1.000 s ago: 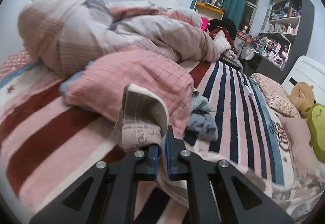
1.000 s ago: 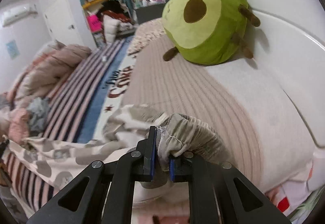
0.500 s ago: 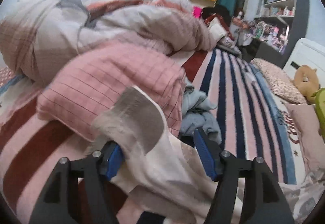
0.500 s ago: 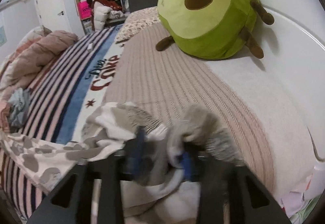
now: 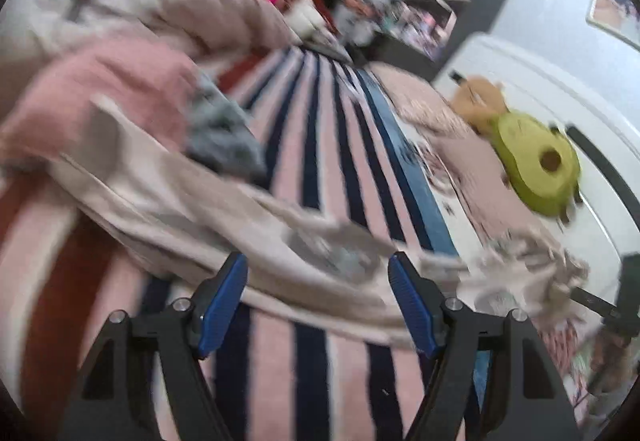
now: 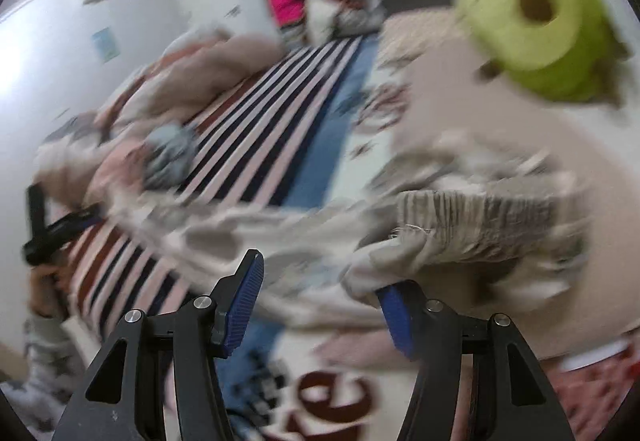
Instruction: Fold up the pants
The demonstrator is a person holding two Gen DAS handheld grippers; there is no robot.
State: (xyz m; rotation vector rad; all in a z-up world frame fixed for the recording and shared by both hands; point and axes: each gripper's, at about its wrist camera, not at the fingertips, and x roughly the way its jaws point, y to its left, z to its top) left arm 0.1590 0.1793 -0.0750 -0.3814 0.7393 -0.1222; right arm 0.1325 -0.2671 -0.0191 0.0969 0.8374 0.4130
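Now spread wide, left gripper (image 5: pixel 318 295) and right gripper (image 6: pixel 320 295), gripping nothing; pants (image 5: pixel 248 237) stretched just beyond fingertips, on striped blanket (image 5: pixel 320 145).

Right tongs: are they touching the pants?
Touching. In the right wrist view the right tongs stand open, and the pants' gathered edge drapes over the right finger's blue pad; the left finger shows bare, and the frame is blurred.
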